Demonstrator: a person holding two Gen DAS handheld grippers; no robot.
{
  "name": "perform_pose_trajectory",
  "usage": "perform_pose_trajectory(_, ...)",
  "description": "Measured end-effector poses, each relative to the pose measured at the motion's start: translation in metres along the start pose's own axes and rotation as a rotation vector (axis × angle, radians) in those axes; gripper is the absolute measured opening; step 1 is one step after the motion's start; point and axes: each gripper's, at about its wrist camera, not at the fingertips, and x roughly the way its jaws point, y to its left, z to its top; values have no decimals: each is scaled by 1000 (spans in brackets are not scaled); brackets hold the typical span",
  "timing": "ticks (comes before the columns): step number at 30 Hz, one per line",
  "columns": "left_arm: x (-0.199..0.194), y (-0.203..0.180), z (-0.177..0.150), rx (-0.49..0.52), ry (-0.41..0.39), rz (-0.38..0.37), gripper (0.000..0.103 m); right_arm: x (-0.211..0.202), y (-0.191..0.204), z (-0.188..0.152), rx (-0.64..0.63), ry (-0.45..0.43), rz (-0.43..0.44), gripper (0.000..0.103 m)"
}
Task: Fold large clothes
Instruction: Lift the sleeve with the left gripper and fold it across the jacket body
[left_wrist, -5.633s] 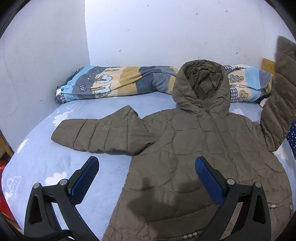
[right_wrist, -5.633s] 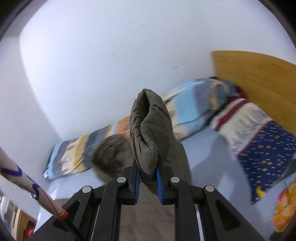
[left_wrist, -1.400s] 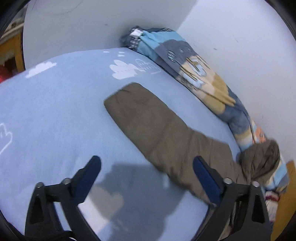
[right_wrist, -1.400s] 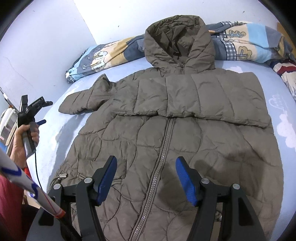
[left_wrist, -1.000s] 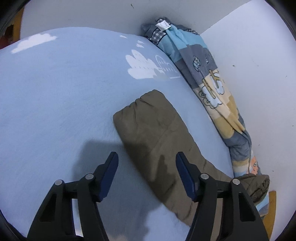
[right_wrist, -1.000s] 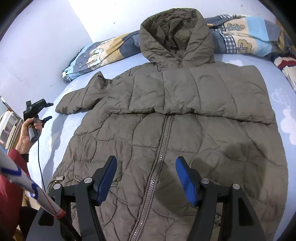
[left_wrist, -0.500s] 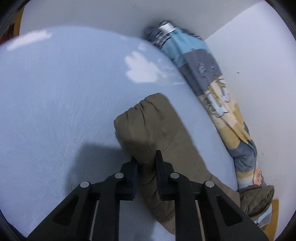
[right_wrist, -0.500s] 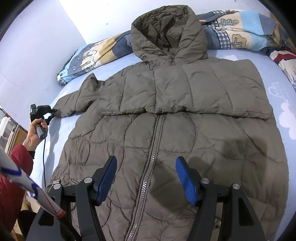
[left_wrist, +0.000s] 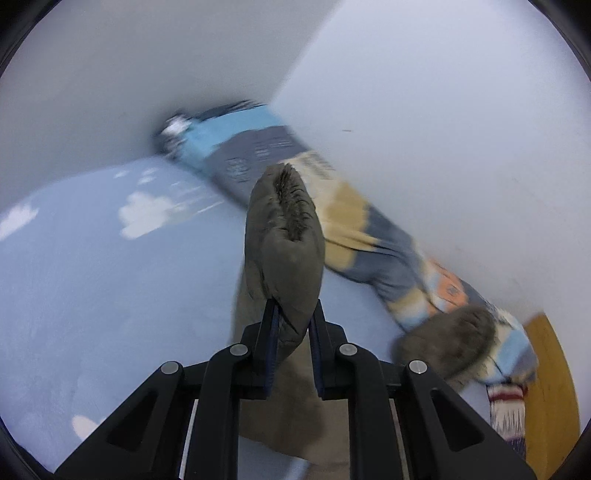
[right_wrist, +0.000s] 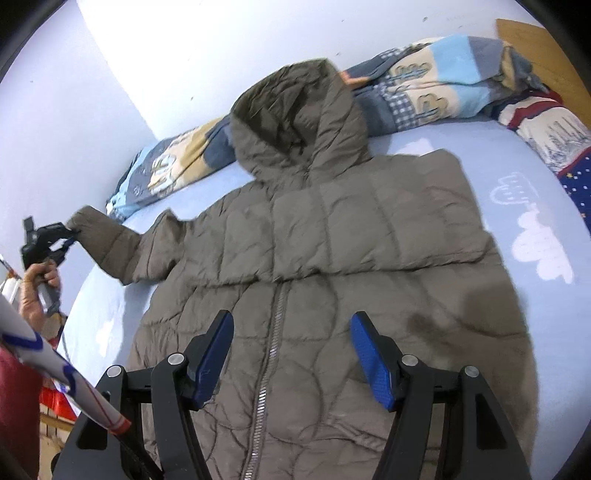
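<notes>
An olive-brown hooded puffer jacket (right_wrist: 332, 251) lies front up on the light blue bed (right_wrist: 546, 302), zipper towards me, hood (right_wrist: 299, 114) at the far side. One sleeve is folded across the chest. My left gripper (left_wrist: 291, 325) is shut on the cuff of the other sleeve (left_wrist: 284, 240) and holds it lifted off the bed; it also shows in the right wrist view (right_wrist: 64, 236) at the far left. My right gripper (right_wrist: 291, 354) is open and empty, low over the jacket's lower front.
A rolled patterned quilt (right_wrist: 436, 85) lies along the wall behind the hood, and also shows in the left wrist view (left_wrist: 351, 206). A dark starred pillow (right_wrist: 576, 177) lies at the right. A wooden headboard (left_wrist: 550, 398) stands at the bed's end. White walls enclose the far corner.
My left gripper closed on the sleeve cuff and has lifted it off the bed. My right gripper stayed open over the jacket front, shifting slightly.
</notes>
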Motion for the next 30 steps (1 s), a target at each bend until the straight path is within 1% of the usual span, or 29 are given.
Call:
perform_pose_trajectory(2, -10, -32, -6, 39, 4, -32, 15, -6, -9, 3, 19, -13, -4, 70)
perform_pose_trajectory(7, -28, -125, -30, 161, 19, -135, 15, -25, -33, 10, 69, -59, -23, 70)
perform_pose_trajectory(9, -36, -165, -45, 215, 30, -182, 15, -32, -41, 12, 86, -78, -27, 71)
perform_pose_trajectory(12, -42, -210, -69, 272, 53, -245, 15, -42, -51, 14, 110, -99, -30, 71)
perform_pose_trajectory(13, -40, -223, -77, 291, 63, -256, 15, -45, -54, 14, 116, -104, -30, 71)
perform_pose_trajectory(14, -39, -233, -87, 307, 71, -264, 15, -48, -57, 16, 124, -112, -30, 71)
perform_pose_trajectory(15, -37, -243, -98, 317, 62, -273, 15, -51, -60, 17, 131, -120, -31, 71)
perform_pose_trajectory(19, -19, -282, -151, 356, 147, -328, 15, -60, -71, 19, 163, -143, -37, 71)
perform_pose_trajectory(23, 5, -309, -206, 396, 234, -352, 15, -65, -78, 21, 186, -157, -59, 71)
perform_pose_trajectory(27, 36, -321, -264, 436, 317, -337, 15, -64, -83, 22, 207, -152, -74, 71)
perform_pose_trajectory(30, 60, -322, -302, 480, 359, -314, 15, -64, -84, 23, 204, -154, -86, 71)
